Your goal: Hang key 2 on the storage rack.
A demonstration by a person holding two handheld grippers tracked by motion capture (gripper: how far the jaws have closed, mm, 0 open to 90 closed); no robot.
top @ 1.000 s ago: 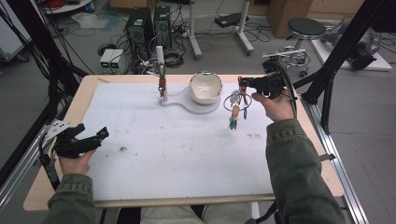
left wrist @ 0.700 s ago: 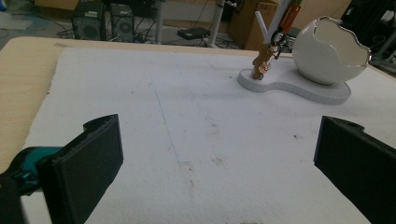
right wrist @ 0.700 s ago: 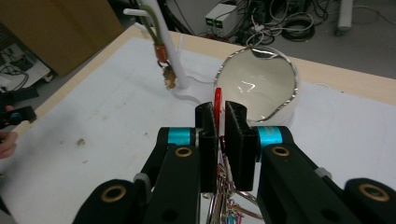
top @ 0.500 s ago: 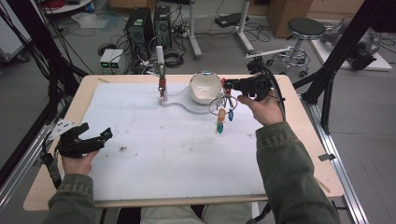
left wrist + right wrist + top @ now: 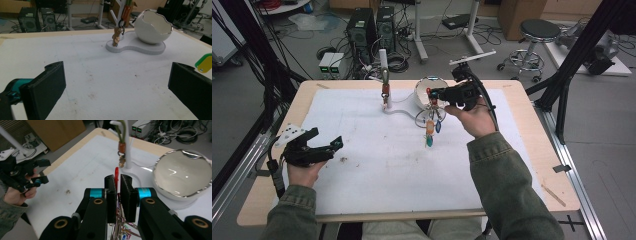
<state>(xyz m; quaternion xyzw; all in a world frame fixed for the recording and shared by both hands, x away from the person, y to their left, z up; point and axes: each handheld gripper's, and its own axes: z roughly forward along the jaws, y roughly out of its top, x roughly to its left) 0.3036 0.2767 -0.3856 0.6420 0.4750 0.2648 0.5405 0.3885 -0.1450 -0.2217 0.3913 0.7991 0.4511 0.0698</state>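
Observation:
My right gripper is shut on a red carabiner, held in the air in front of the white eggshell-shaped bowl. A bunch of keys and coloured tags dangles from the carabiner above the mat. Left of the bowl a white hook stand rises from the same white base. Another keychain with an orange clip hangs on it. At the mat's left edge my left gripper is open, with nothing between its jaws.
A white mat covers most of the wooden table. A green and yellow tag of the hanging bunch shows at the right edge of the left gripper view. Computers, cables and a stool stand on the floor beyond the table.
My right gripper has carried the dangling key bunch leftwards, from right of the bowl to in front of it. My left gripper has shifted slightly up and inwards.

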